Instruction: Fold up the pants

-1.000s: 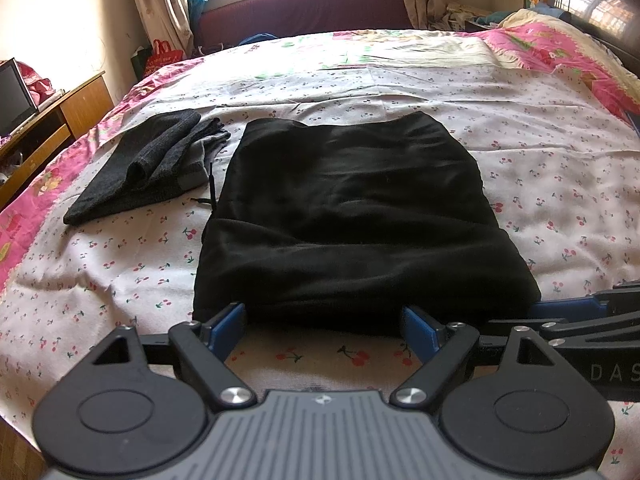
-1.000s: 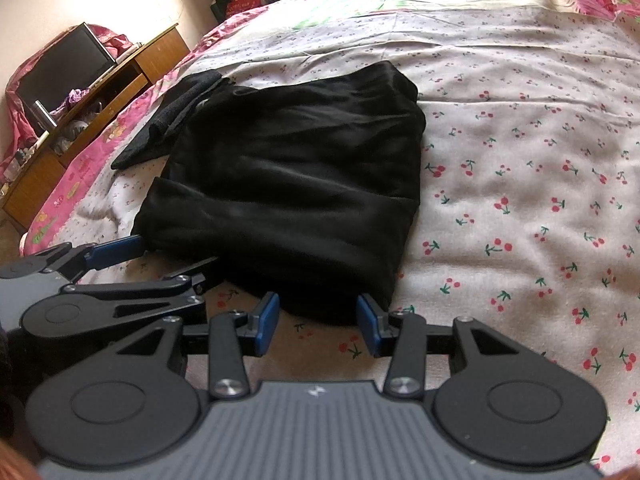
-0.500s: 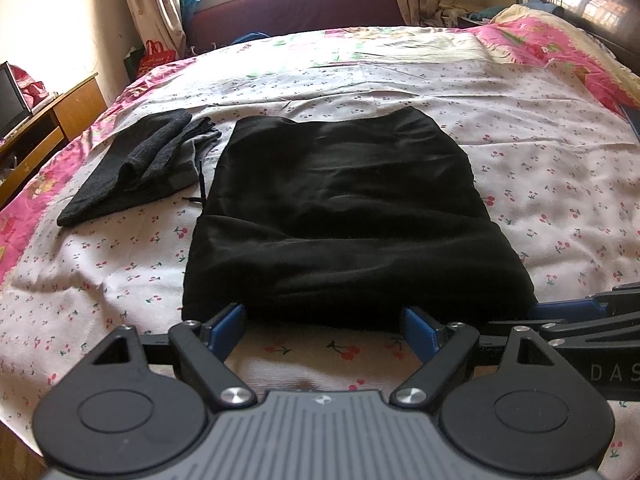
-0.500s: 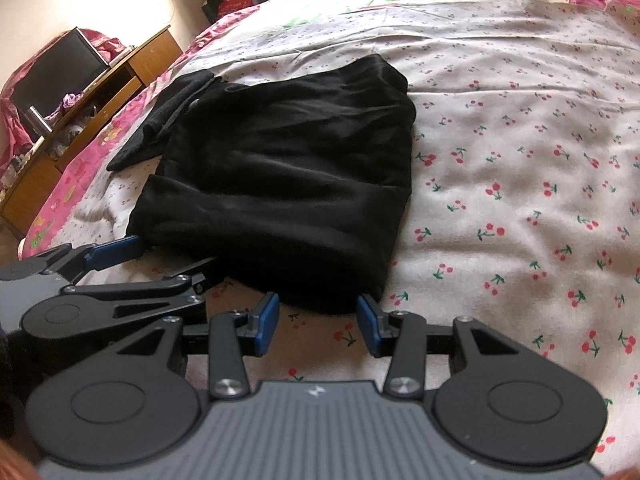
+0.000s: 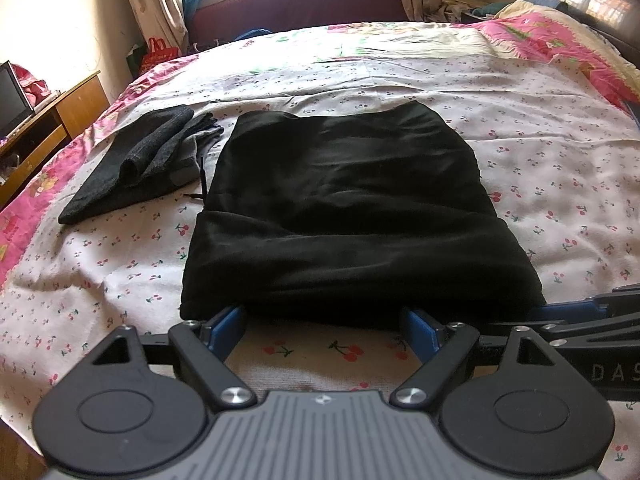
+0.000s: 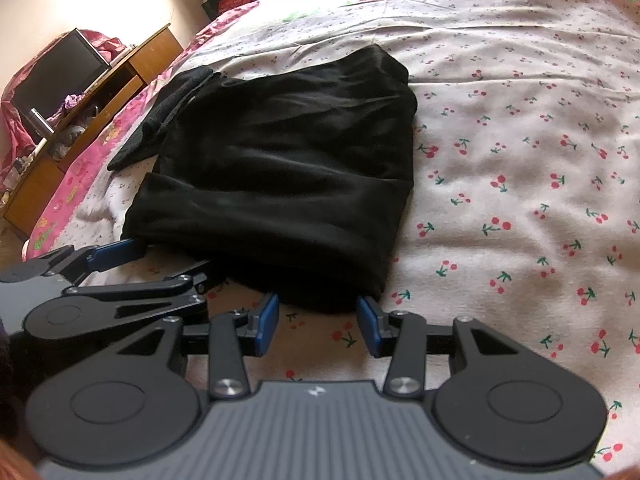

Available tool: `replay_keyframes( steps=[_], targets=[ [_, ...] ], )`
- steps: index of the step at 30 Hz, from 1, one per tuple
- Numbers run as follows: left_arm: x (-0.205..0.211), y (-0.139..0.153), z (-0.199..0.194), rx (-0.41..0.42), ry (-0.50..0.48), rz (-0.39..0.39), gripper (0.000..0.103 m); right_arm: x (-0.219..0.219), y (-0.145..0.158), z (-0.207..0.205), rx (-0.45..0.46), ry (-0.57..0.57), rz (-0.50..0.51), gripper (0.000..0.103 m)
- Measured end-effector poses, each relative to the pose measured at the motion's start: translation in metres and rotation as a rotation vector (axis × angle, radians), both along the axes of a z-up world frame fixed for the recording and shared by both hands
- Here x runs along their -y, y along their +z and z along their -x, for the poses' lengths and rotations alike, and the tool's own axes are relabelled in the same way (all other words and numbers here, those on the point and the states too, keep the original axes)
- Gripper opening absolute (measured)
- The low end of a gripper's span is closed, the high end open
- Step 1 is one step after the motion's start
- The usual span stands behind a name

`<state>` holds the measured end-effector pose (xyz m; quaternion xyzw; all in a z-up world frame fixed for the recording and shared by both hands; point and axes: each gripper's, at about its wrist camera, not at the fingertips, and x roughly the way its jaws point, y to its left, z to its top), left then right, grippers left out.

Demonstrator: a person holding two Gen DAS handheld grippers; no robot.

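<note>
Pants (image 5: 344, 216), black, lie folded into a thick rectangle mid-bed on the cherry-print sheet (image 5: 560, 152); near hem edge sits right at both tools. Looks like at least one fold is done, w/ the next fold or a final tidy in hand, though that's a guess.

Left gripper (image 5: 322, 320): jaws wide apart, blue pads at the pants' near edge toward its left corner, nothing clamped. Right gripper (image 6: 316, 316): jaws part-way apart, pads at the near edge by the right corner, cloth between or just ahead of them but not pinched as far as I can see.

To do it well: get each pad pair around all layers of the near edge before closing, one tool per corner, else only the top layer lifts & the stack skews. Lift both ends evenly, carry toward the far edge, lay flat.

Edges & room, from the pants: right side has broad bare sheet, plenty of room. Far side also free up to the pink quilt (image 5: 560, 36). Left side is tighter: a grey folded garment (image 5: 136, 168) lies just beside the pants' far-left corner, a drawstring (image 5: 202, 180) trailing between them. Bed edge & wooden cabinet (image 6: 100, 108) further left.
</note>
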<state>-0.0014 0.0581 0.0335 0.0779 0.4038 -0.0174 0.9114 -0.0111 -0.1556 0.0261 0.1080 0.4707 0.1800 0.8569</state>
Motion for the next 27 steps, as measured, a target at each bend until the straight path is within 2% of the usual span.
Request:
replay_keyframes(
  steps=[27],
  targets=[
    [-0.0011, 0.0017, 0.0016, 0.009, 0.005, 0.000, 0.097, -0.0022, 0.0021, 0.0016, 0.004, 0.001, 0.002, 0.044]
  ],
)
